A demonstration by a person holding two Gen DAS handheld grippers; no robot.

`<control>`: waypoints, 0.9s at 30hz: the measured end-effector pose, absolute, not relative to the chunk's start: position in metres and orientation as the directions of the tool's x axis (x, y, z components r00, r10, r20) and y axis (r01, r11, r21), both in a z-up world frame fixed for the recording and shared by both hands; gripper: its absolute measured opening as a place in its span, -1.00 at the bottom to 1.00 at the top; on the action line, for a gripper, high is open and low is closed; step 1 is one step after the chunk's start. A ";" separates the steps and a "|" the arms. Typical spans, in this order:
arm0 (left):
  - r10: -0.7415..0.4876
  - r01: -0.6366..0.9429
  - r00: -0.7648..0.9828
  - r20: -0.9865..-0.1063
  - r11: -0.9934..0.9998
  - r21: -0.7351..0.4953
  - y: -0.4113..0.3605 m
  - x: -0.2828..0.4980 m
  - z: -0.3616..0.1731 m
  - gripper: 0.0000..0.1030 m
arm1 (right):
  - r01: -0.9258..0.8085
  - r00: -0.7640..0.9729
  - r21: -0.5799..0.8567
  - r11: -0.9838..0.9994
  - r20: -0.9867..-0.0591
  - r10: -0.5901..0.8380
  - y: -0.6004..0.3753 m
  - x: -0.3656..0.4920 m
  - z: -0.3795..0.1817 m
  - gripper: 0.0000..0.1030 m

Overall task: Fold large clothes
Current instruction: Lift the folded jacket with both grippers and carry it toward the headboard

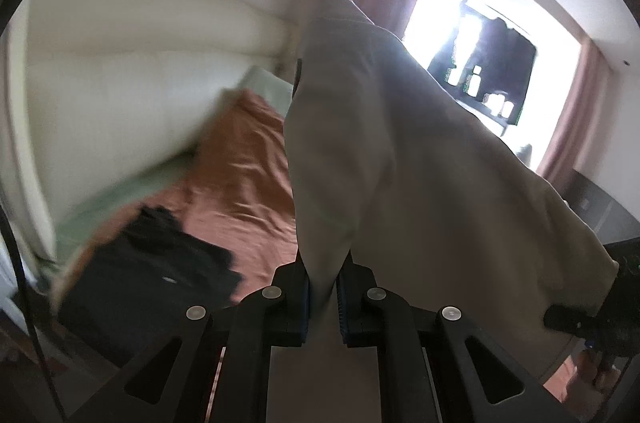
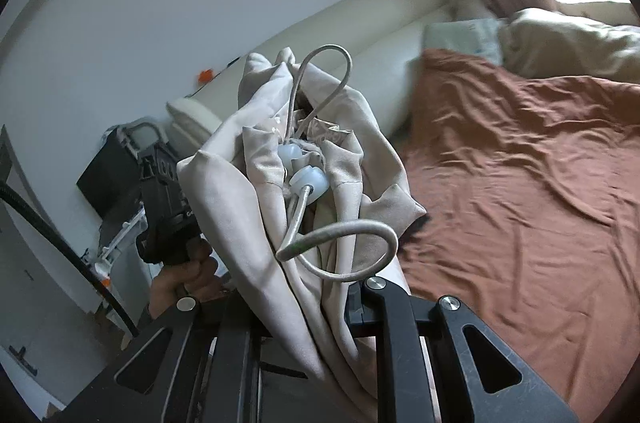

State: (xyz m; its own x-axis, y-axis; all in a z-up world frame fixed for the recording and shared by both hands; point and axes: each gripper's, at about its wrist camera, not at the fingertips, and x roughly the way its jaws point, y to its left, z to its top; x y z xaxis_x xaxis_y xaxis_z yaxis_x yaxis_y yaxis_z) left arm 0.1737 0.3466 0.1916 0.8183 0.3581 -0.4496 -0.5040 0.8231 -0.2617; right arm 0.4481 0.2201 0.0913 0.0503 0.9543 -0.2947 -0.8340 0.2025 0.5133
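A large beige garment [image 1: 400, 159] hangs in the air above the bed, stretched between both grippers. My left gripper [image 1: 323, 287] is shut on one edge of it. My right gripper [image 2: 316, 299] is shut on a bunched part of the same garment [image 2: 248, 191], where a grey drawstring [image 2: 344, 235] with white toggles [image 2: 308, 181] loops out. The right gripper shows at the right edge of the left wrist view [image 1: 580, 323]. The left gripper and the hand holding it show in the right wrist view [image 2: 168, 207].
A bed with a rust-brown sheet [image 2: 520, 183] lies below, with a cream padded headboard [image 1: 120, 63] and pillows [image 2: 560, 39]. A black garment [image 1: 160, 263] lies on the bed. A bright window with pink curtains [image 1: 480, 43] stands behind.
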 end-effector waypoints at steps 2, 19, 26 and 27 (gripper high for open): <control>0.395 -0.537 0.801 -0.449 0.807 -0.247 0.366 0.158 0.199 -0.79 | -0.839 0.021 0.516 0.176 -0.291 0.956 0.255 0.449 0.094 -0.77; 0.660 -0.780 0.576 -0.482 0.620 -0.083 0.496 0.075 0.238 -0.79 | -0.806 -0.228 0.591 -0.026 -0.270 0.935 0.478 0.438 0.082 -0.77; 0.686 -0.827 0.505 -0.524 0.559 -0.065 0.543 0.098 0.200 -0.80 | -0.772 -0.270 0.635 -0.030 -0.285 0.920 0.531 0.461 0.052 -0.77; 0.683 -0.828 0.500 -0.533 0.557 -0.064 0.552 0.100 0.195 -0.80 | -0.765 -0.271 0.643 -0.020 -0.294 0.917 0.539 0.467 0.046 -0.77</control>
